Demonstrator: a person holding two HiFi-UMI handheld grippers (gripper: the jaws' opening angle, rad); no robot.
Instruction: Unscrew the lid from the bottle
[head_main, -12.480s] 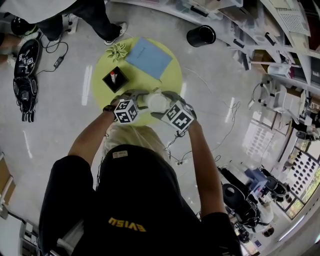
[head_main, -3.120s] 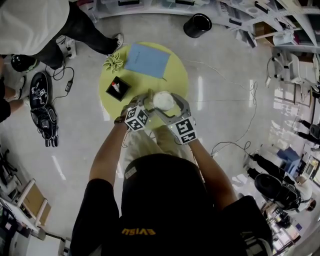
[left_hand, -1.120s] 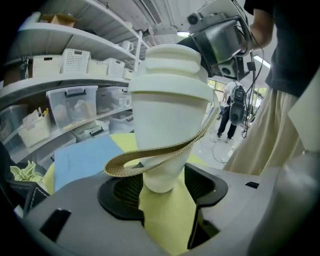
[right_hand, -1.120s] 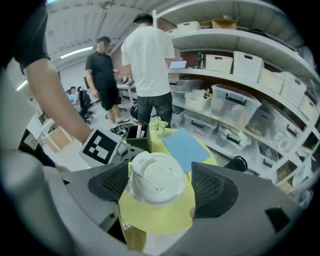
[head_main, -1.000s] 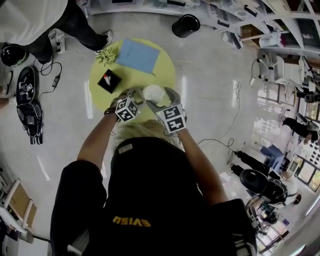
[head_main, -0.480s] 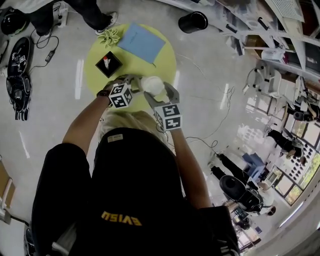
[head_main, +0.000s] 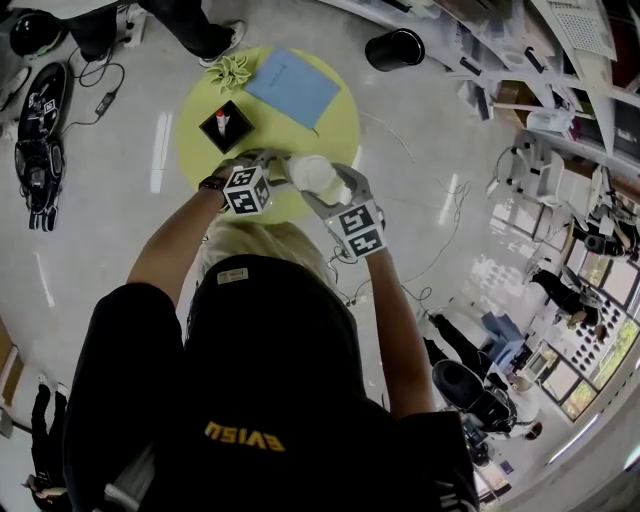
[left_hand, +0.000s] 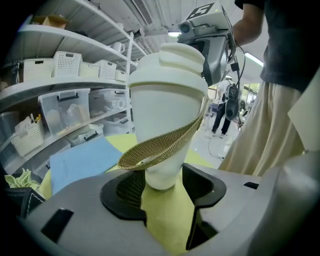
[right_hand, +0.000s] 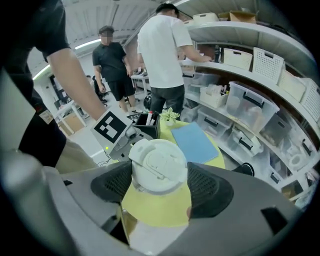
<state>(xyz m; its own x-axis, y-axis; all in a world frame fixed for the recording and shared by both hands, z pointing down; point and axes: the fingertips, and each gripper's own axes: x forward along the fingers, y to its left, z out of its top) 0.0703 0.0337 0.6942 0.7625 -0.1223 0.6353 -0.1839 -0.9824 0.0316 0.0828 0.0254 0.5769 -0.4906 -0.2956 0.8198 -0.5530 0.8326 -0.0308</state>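
Both bare forearms reach forward and converge ahead of the chest, the left forearm (head_main: 175, 250) nearly straight, the right forearm (head_main: 395, 320) angled inward. The left gripper (head_main: 272, 162) slants downward, and its jaws, which have just been closing, press on the narrow base of the bottle (left_hand: 167, 120). The right gripper (head_main: 335, 190) tips down more steeply (marker cube facing up). Its jaws have also just been closing and are set against both sides of the lid (right_hand: 159, 165).
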